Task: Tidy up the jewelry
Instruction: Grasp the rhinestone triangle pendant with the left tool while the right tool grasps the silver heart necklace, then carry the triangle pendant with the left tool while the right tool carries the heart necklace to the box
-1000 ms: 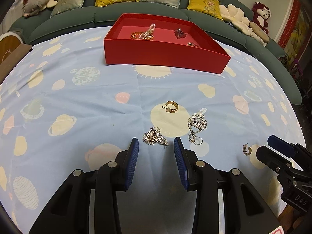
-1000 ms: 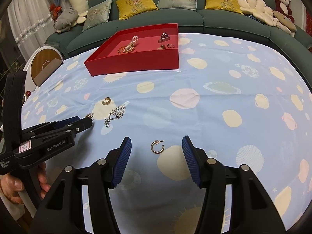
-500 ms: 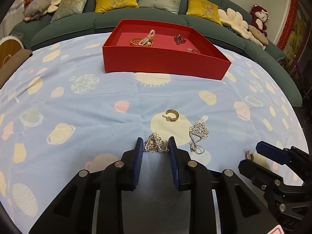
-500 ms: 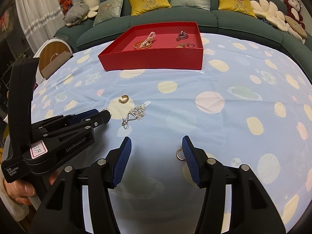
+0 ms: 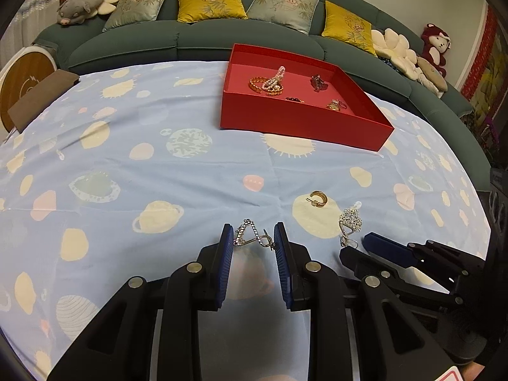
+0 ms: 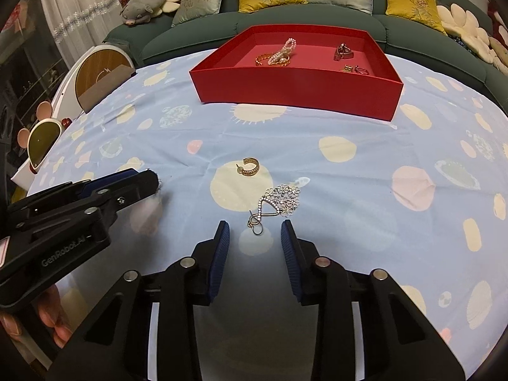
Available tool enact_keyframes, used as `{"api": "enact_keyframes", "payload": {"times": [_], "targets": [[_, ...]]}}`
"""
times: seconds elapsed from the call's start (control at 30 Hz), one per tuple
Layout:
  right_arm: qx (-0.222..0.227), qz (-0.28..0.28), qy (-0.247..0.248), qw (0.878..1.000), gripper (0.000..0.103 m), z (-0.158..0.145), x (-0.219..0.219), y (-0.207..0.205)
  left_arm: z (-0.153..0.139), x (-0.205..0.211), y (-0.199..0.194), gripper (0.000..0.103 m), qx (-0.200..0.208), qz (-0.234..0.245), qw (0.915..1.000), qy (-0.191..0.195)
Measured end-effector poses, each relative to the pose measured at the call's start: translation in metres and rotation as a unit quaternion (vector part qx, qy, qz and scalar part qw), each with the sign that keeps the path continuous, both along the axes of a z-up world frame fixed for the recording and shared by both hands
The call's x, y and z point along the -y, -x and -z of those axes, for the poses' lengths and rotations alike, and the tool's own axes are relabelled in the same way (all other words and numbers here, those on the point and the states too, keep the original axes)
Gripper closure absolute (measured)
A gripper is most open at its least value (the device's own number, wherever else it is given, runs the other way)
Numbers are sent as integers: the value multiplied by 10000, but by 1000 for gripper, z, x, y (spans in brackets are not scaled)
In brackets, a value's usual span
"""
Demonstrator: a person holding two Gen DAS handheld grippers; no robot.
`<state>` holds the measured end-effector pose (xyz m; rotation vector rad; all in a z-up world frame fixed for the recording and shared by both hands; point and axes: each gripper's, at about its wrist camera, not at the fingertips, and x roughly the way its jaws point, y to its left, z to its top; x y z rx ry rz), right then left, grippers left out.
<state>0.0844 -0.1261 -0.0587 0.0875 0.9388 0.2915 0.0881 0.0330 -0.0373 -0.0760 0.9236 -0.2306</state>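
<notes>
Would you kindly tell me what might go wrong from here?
The left gripper pinches the triangle earring only by its edges, so it may slip before reaching the red box. The right gripper is closing with the flower earring just ahead of its jaws, so it may miss.

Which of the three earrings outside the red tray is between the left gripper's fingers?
The triangular rhinestone earring, pinched across its width by the left gripper. The gold hoop and the flower earring lie loose on the cloth further out.
</notes>
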Motion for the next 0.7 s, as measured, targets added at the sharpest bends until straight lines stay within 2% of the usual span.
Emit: {"api": "enact_keyframes", "payload": {"times": [0.13, 0.2, 0.27, 0.4, 0.7], "targets": [[51, 51, 90, 9999, 79, 3, -3, -4, -2, -8, 2, 80, 5, -30, 10000, -5], [67, 70, 125, 9999, 92, 3, -3, -5, -3, -11, 2, 80, 12, -49, 10000, -5], [78, 69, 152, 9998, 98, 3, -4, -6, -3, -12, 3, 80, 10, -58, 10000, -9], [119, 68, 140, 9998, 102, 1, -5, -6, -4, -13, 4, 80, 36, -52, 10000, -19], [420, 174, -68, 9989, 102, -25, 7, -2, -9, -13, 6, 80, 78, -28, 10000, 33]]}}
